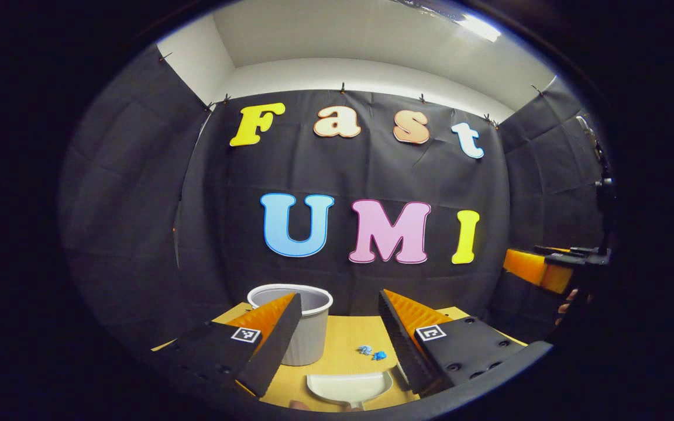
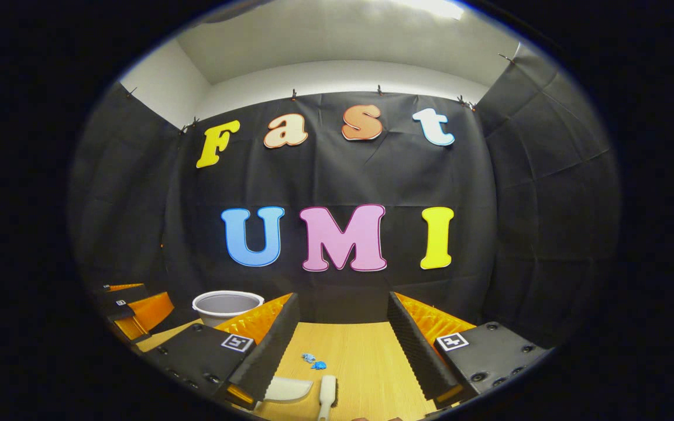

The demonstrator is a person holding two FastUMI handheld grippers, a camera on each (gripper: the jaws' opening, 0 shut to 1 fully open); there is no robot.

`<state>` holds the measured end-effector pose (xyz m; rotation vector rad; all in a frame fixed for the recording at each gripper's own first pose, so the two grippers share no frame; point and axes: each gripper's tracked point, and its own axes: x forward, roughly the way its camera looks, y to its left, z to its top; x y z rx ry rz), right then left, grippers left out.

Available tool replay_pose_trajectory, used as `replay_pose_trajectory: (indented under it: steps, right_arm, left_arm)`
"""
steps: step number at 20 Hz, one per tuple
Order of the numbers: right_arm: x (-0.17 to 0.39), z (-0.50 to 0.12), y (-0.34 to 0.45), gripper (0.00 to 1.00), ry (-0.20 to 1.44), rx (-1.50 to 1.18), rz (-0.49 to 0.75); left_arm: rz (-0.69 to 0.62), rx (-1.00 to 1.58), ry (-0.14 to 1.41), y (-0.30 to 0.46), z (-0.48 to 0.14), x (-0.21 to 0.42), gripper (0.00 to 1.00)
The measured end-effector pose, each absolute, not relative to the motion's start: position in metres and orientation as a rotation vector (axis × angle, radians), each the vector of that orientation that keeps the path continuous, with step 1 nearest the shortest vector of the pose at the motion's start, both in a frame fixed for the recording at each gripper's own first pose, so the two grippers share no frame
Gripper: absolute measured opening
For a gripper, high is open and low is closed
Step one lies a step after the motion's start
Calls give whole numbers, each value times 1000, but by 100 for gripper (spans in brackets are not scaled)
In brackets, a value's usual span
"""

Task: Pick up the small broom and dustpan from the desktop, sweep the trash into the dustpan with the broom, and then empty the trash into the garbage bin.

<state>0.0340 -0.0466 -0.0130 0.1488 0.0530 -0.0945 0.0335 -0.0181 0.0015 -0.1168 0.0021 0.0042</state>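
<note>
1. Left gripper, nearest the lens in the left gripper view: jaws spread wide apart, holding nothing, hovering above the wooden desktop. Each finger carries a small square black-and-white marker; no legible writing on them.
2. White dustpan, lying on the desktop at the near edge, seen between the two fingers.
3. Trash: two small blue scraps close together on the desktop, just beyond the dustpan and to its right.
4. Garbage bin, pale and round, standing upright at the far left of the desktop, partly hidden by the left finger.
5. Right gripper, in the right gripper view: jaws likewise wide apart and empty, above the desktop.
6. Small broom, white, lying at the near edge just right of the dustpan; the blue scraps lie just beyond both.
</note>
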Motion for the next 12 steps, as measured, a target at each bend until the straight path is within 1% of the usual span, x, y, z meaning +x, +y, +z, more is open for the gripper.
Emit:
replay_pose_trajectory:
  steps: [1,3,7,8,10,12]
  right_arm:
    - [38,-17,-47,88,63,146,-84]
    - [46,-27,-47,89,85,133,-61]
    - [60,-53,-48,89,140,128,-2]
    - [62,-63,-48,98,160,130,12]
    - [67,-82,-52,97,202,136,43]
    - [72,-101,-55,97,240,144,76]
  left_arm:
    - [-36,-140,3,-26,1,35,79]
    - [-80,-160,79,-32,-21,43,78]
    - [-52,-156,261,-34,-74,53,79]
    - [-79,-175,299,-43,-87,53,79]
    - [-118,-224,434,-62,-127,49,77]
    - [-96,-239,653,-73,-178,30,79]
